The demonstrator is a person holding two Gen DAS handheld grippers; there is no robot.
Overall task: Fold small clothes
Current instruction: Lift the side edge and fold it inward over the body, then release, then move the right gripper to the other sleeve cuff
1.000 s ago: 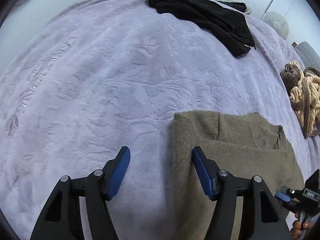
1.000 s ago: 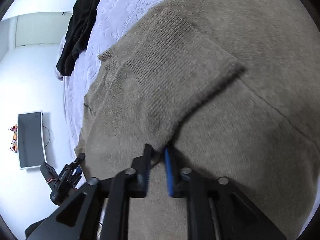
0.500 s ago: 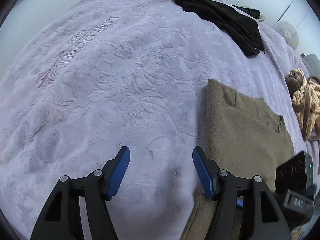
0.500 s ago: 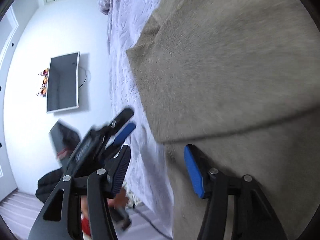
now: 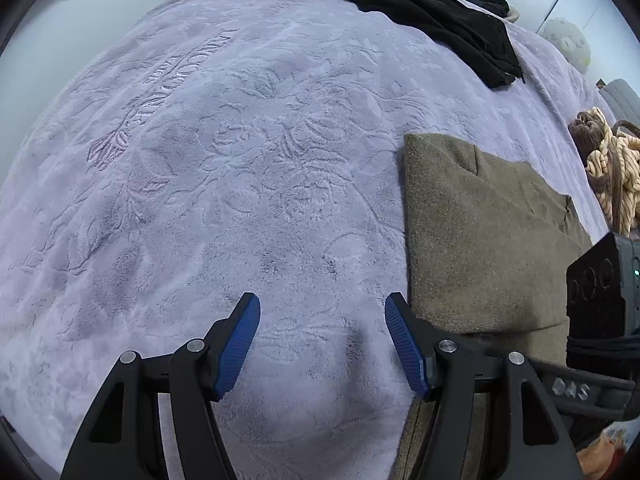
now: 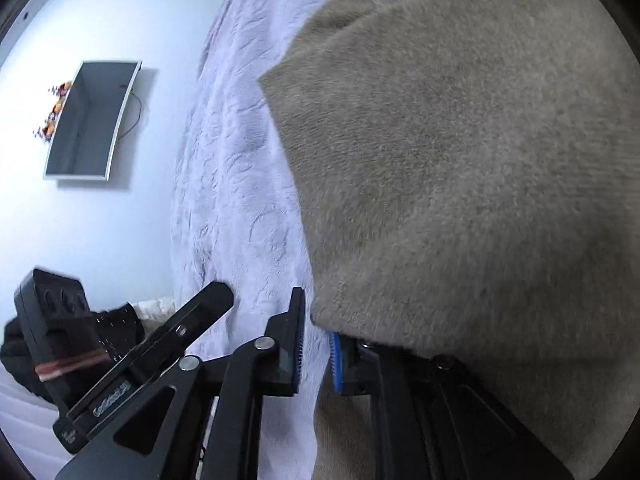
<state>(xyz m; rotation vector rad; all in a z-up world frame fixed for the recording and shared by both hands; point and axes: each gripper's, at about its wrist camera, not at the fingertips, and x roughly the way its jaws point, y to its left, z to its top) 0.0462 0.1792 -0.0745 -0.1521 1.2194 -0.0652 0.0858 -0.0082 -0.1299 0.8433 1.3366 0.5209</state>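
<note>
An olive-brown knit sweater (image 5: 480,240) lies folded flat on the lavender blanket (image 5: 240,160). My left gripper (image 5: 322,320) hangs open over bare blanket, its right finger just beside the sweater's left edge. In the right wrist view the sweater (image 6: 460,160) fills the right side. My right gripper (image 6: 316,344) sits at the sweater's near left corner with its jaws closing. A narrow gap remains, and only blanket shows in it. The sweater's folded edge drapes over the right finger, and no pad presses on cloth.
A black garment (image 5: 440,20) lies at the far side of the bed. A cream and brown striped knit (image 5: 608,168) is bunched at the right edge. A screen (image 6: 88,120) hangs on the wall beyond the bed's edge. The left tool's black body (image 6: 60,320) is close on the left.
The left gripper slid sideways off the sweater onto bare blanket. The right gripper let go of the folded flap, rolled and swung to the sweater's left edge, opened wide, then narrowed.
</note>
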